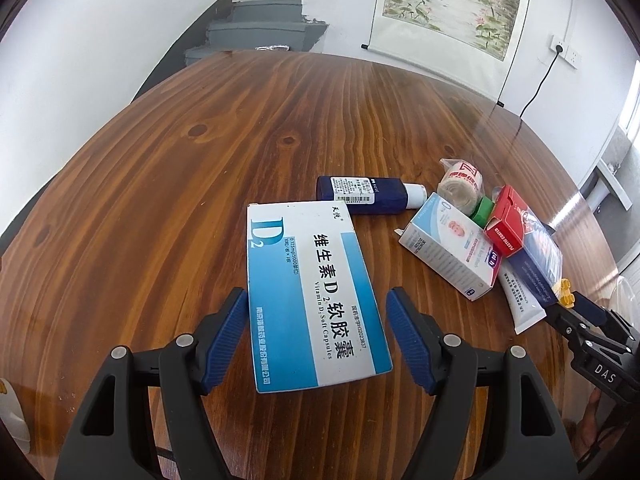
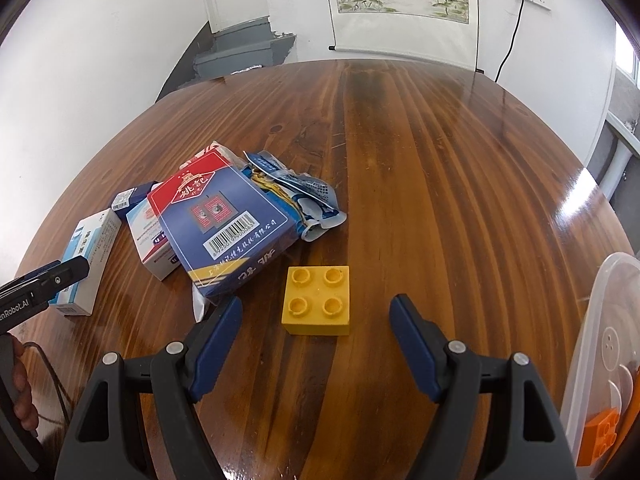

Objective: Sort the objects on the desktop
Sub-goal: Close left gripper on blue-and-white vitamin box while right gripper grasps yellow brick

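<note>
Left wrist view, left to right. Left claw (image 1: 316,304): blue ribbed pads spread wide, released, straddling the near end of a flat white-and-blue cardboard Vitamin D2 capsule box (image 1: 308,292) lying on the brown varnished wooden tabletop (image 1: 180,168); neither pad clearly touches it. Dark blue plastic bottle with white cap (image 1: 360,196): on its side, just beyond the box's far corner. White-and-pale-blue carton with a baby's face (image 1: 452,248): lying tilted, right of the bottle. Beige bandage roll in clear wrap (image 1: 460,188): behind that carton. Small red cardboard box (image 1: 508,224) and white squeeze tube (image 1: 520,296): crowded against the carton's right side (heaped, edges overlapping).

Right wrist view, left to right. Navy-and-red playing-card pack (image 2: 224,224): propped atop the same heap. Crumpled blue-and-white foil sachets (image 2: 308,200): touching its right edge. Yellow four-stud plastic building brick (image 2: 318,300): flat on the tabletop, apart from the heap, between and just ahead of the right claw (image 2: 316,316), which is released, pads wide, not touching it. Clear plastic container (image 2: 600,340): far right, holding an orange studded brick (image 2: 600,436).
</note>
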